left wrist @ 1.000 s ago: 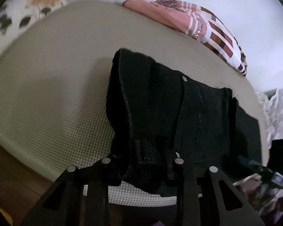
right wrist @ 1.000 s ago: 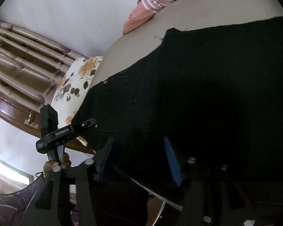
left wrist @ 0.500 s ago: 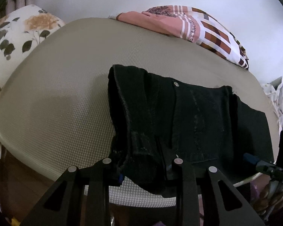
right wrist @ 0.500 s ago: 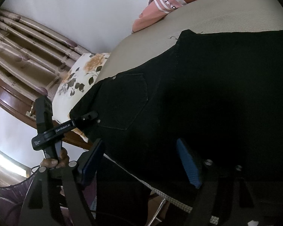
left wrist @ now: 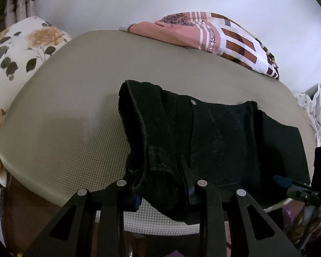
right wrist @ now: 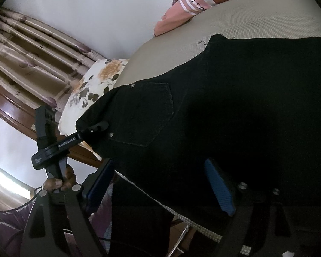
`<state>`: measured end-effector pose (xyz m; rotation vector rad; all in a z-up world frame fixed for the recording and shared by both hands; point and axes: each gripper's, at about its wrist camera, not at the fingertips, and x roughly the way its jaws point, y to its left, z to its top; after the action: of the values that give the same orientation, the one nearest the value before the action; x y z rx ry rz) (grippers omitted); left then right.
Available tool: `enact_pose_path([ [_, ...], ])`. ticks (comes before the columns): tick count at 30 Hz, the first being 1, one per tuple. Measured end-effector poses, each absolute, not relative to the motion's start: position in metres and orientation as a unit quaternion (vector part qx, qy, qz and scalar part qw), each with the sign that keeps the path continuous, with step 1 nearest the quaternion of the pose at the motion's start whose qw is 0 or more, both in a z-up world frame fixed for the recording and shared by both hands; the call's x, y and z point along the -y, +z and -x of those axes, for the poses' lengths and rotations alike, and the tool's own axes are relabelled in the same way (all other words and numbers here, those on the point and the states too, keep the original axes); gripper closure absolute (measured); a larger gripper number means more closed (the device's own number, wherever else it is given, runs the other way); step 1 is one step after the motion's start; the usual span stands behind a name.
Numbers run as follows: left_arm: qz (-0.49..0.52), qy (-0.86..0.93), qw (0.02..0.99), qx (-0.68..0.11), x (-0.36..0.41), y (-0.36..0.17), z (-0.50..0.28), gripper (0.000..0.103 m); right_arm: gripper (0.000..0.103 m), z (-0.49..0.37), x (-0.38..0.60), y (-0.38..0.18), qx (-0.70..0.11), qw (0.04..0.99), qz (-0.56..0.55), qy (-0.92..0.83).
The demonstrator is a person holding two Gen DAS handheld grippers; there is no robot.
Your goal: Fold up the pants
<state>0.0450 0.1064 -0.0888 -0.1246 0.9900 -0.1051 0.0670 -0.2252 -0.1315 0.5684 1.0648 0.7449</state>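
Note:
Black pants [left wrist: 214,132] lie across a beige padded table [left wrist: 75,111], waistband end toward me in the left wrist view. My left gripper [left wrist: 162,190] is shut on the bunched waistband corner at the table's near edge. In the right wrist view the pants [right wrist: 235,111] fill the frame, back pocket showing. My right gripper [right wrist: 160,184] is open, its blue pads [right wrist: 218,186] apart, with pants fabric hanging off the table edge between them. The left gripper also shows in the right wrist view [right wrist: 96,128], clamped on the waistband.
A pink and brown striped garment [left wrist: 214,36] lies at the table's far edge. A floral pillow [left wrist: 15,49] sits to the left, and curtains [right wrist: 32,49] hang behind it. White patterned cloth [left wrist: 318,111] lies at the right. The table's near edge drops to the floor.
My right gripper has opened wide and let go of the pants. My left gripper has drawn back toward the near edge, still holding the waistband, and the pants have settled flatter on the table.

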Motion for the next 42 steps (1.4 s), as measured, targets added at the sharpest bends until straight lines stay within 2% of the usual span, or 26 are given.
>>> enact_pose_path([
  [9, 0.049, -0.045, 0.88, -0.471, -0.099, -0.081, -0.045, 0.074, 0.018, -0.066, 0.25, -0.127, -0.47, 0.757, -0.323, 0.319],
  [31, 0.048, -0.053, 0.88, -0.47, -0.094, -0.071, -0.048, 0.074, 0.018, -0.035, 0.288, -0.103, -0.471, 0.781, -0.31, 0.267],
  [42, 0.054, -0.116, 0.889, -0.439, -0.042, -0.017, -0.039, 0.074, 0.018, -0.034, 0.307, -0.095, -0.449, 0.792, -0.304, 0.281],
])
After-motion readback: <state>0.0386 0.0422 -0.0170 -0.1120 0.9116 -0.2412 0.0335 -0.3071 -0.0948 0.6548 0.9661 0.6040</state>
